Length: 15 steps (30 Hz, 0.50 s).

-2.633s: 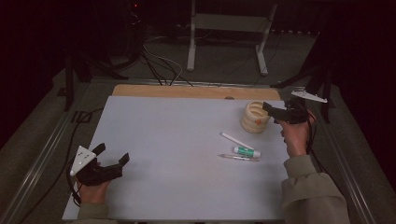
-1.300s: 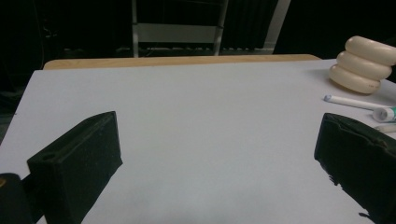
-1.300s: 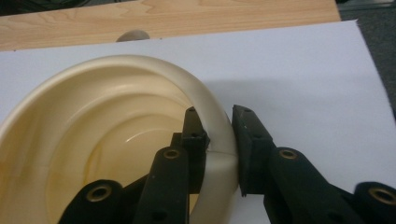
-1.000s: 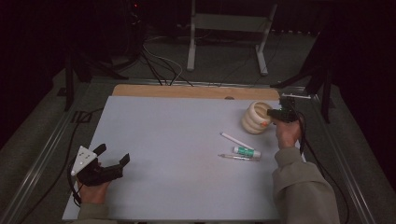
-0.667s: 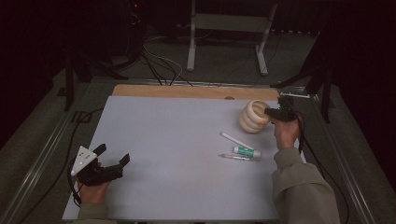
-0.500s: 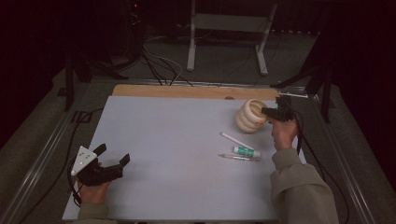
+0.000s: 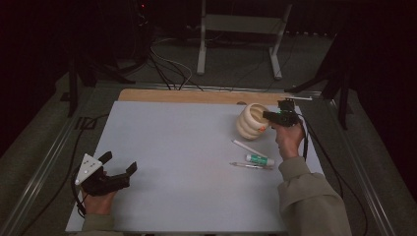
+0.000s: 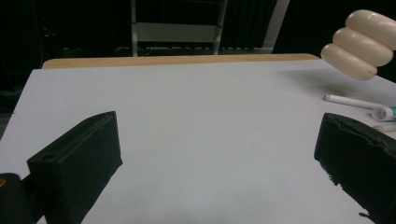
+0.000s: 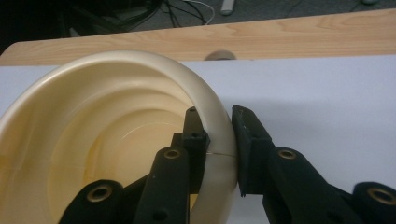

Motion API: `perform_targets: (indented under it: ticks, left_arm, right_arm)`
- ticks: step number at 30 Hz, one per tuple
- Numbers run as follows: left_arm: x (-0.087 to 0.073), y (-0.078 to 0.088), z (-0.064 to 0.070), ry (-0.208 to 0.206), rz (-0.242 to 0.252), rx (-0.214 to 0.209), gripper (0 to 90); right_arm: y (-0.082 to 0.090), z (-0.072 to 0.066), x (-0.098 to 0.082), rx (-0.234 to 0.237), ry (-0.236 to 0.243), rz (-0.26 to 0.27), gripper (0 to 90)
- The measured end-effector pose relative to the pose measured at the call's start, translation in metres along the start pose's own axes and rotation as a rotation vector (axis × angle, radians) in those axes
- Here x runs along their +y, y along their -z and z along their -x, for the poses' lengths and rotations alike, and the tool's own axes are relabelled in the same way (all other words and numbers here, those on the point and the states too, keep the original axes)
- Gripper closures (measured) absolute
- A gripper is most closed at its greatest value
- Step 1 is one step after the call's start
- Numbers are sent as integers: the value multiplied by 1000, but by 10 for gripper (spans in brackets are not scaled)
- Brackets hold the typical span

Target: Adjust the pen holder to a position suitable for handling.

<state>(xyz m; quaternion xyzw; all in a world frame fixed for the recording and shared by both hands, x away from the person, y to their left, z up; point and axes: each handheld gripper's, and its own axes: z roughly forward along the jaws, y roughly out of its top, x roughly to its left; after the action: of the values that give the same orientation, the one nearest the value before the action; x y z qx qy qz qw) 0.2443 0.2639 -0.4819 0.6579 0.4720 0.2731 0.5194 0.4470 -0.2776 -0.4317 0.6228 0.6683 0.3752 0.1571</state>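
Note:
A cream ribbed cup [image 7: 251, 121] hangs tilted above the far right of the white mat, its rim pinched by my right gripper [image 7: 271, 117]. In the right gripper view one pad sits inside the cup [image 9: 107, 140] and the other outside, both pressing the rim, with the right gripper [image 9: 218, 140] shut on it. The left gripper view shows the lifted cup [image 8: 359, 44] at the upper right. My left gripper [image 7: 120, 164] rests at the mat's near left corner, open, nothing between its jaws [image 8: 215, 154].
A white toothbrush [image 7: 248, 147], a toothpaste tube [image 7: 260, 160] and a thin pen-like stick [image 7: 252, 166] lie on the mat [image 7: 187, 162] below the cup. A wooden strip [image 7: 187, 96] edges the far side. Metal rails run along both table sides.
My right gripper closed in on the cup's rim, then lifted and tipped the cup slightly left and up off the mat. The left gripper has stayed still.

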Motion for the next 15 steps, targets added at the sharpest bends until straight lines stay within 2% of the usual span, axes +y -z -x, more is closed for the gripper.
perform_targets:
  ticks: [10,15]
  left_arm:
    - [0,0,0,-2,-1,-2,10]
    - [0,0,0,-2,-1,-3,10]
  right_arm:
    - [-3,-32,-2,71,41,-4,769]
    - [-7,-50,-4,95,85,-4,769]
